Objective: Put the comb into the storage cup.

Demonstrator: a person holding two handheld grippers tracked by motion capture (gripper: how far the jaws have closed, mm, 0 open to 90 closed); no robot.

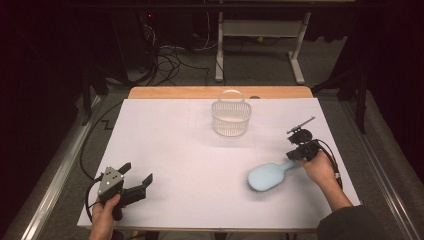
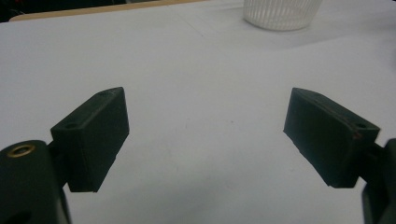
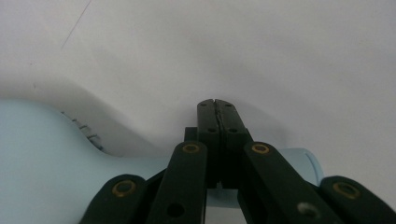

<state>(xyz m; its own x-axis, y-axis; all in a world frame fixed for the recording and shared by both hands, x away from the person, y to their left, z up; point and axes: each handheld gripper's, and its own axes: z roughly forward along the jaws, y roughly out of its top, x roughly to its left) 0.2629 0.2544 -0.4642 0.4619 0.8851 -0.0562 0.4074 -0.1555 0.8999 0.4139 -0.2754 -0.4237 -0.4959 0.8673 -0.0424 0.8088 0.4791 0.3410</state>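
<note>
The right hand-held gripper [image 1: 296,152] sits at about four o'clock on the white counter [image 1: 175,150], held from below by the person's right hand [image 1: 320,169], a cable trailing back along the wrist. In the right gripper view its two black jaws stand pressed together, tips meeting with no gap, right over the handle of a pale blue hairbrush [image 3: 42,158]; the handle passes under the linkage and its rounded end peeks out on the far side, but whether the jaws actually pinch the handle or merely rest closed above it cannot be told. In the high view the hairbrush [image 1: 270,175] lies flat on the counter, its oval head pointing toward seven o'clock and its handle running up toward the right hand-held gripper at one o'clock of the head. The left hand-held gripper [image 1: 136,176] rests at about eight o'clock near the counter's front edge, gripped by the left hand [image 1: 102,215], a grey three-cornered plate on top. Its jaws are spread wide with bare counter between them. A white slatted basket [image 1: 230,119] with an arched handle stands upright at twelve o'clock, well apart from both the hairbrush and the grippers; its lower rim also shows in the left gripper view.
</note>
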